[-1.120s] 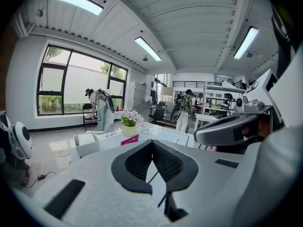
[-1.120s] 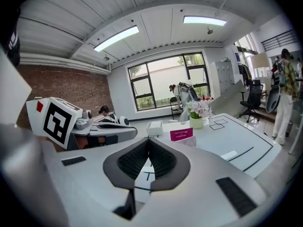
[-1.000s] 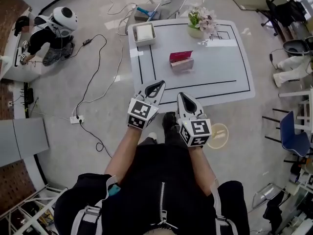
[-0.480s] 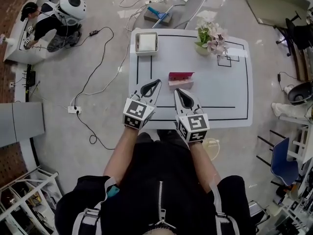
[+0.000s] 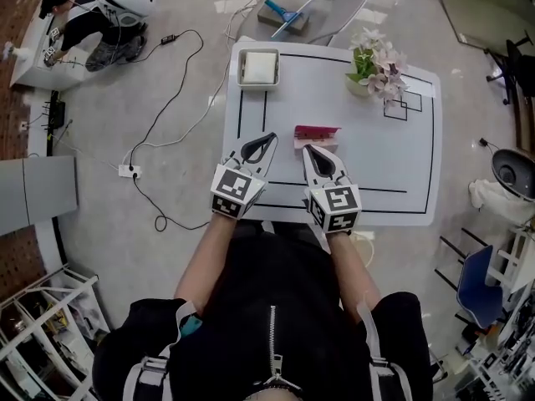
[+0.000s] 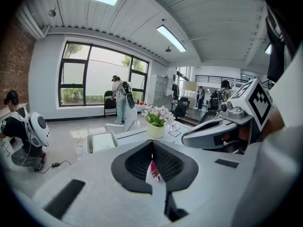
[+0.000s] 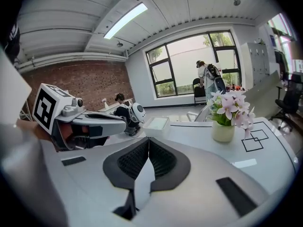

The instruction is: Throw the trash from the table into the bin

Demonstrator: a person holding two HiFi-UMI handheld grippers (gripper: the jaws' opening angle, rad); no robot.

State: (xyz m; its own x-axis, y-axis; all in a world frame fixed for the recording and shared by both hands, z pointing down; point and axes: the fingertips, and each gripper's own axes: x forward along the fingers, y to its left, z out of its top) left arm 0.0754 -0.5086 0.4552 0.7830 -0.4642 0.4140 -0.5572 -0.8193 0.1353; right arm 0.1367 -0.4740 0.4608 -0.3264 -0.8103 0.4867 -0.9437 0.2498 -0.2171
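Ahead of both tips, on the white table (image 5: 393, 165), lies the pink packet (image 5: 316, 134), inside the black outline marked on the top. From my head view I can't tell whether the right tongs (image 5: 308, 148) touch its near edge or hang just short of it. The left tongs (image 5: 271, 136) sit just beside it to the left. Both pairs are closed tip to tip with nothing between them.

The left gripper view gives me only a sliver of the packet through the slit under the closed tips. In the right gripper view the tongs' own grey body covers it altogether. A pale rounded thing (image 5: 363, 239) on the floor pokes out past the table's near edge by my right arm. It is mostly covered, and I can't say what it is.

Farther back on the table stand a white tray (image 5: 257, 67) at the left corner and a pot of pink flowers (image 5: 374, 63) at the right. Two small black squares (image 5: 403, 105) are drawn beside the pot. The floor is pale and glossy, with black cables (image 5: 167, 115) trailing to a power strip (image 5: 127, 171). A crouching person (image 5: 100, 15) is at the far left.

Only the gripper views show the room higher up: a big window (image 6: 102, 74), ceiling strip lights (image 6: 171, 38), a brick wall (image 7: 80, 86) and a standing person (image 6: 119, 98) by the window.
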